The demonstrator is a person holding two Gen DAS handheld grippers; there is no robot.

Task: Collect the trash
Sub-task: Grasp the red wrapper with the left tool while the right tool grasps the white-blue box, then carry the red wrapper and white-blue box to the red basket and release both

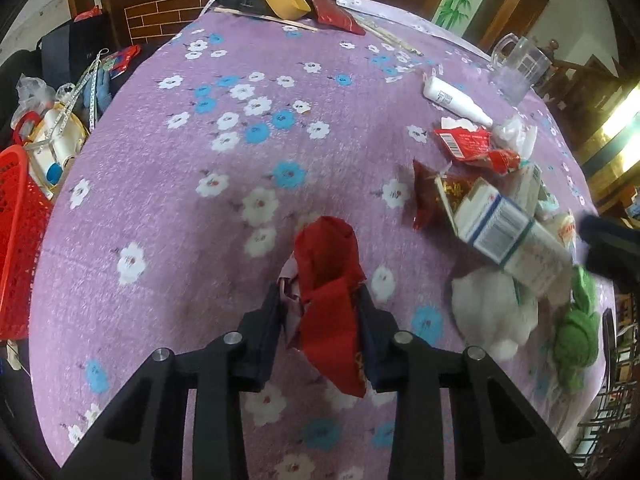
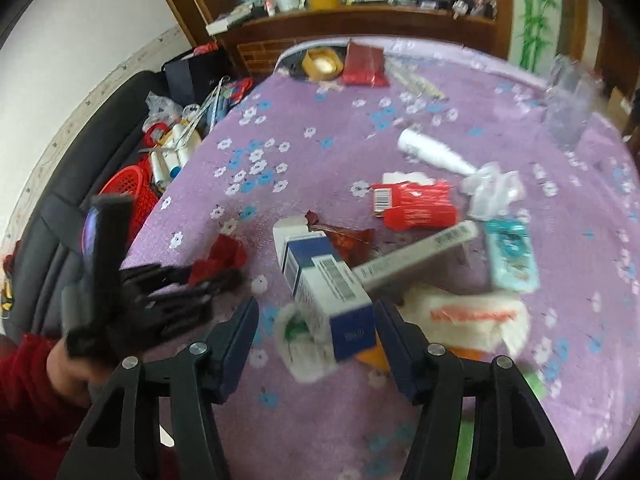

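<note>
My left gripper [image 1: 320,312] is shut on a crumpled red wrapper [image 1: 330,280] and holds it just above the purple flowered tablecloth [image 1: 168,208]; it also shows in the right wrist view [image 2: 218,260]. My right gripper [image 2: 316,320] is open, its jaws either side of a blue and white carton [image 2: 320,280] that lies on the trash pile. The carton also shows in the left wrist view [image 1: 504,232]. More trash lies around it: a red packet [image 2: 416,204], a dark red wrapper [image 2: 348,240], white tissue [image 2: 472,316], a white tube [image 2: 432,154] and a teal packet [image 2: 510,252].
A red mesh basket [image 1: 16,240] stands off the table's left edge, beside bottles and clutter [image 1: 52,140]. A clear plastic jug [image 1: 520,68] stands at the far right. A yellow tape roll [image 1: 286,0], a red pouch [image 1: 334,12] and chopsticks [image 1: 264,18] lie at the far edge. A green cloth [image 1: 576,328] lies right.
</note>
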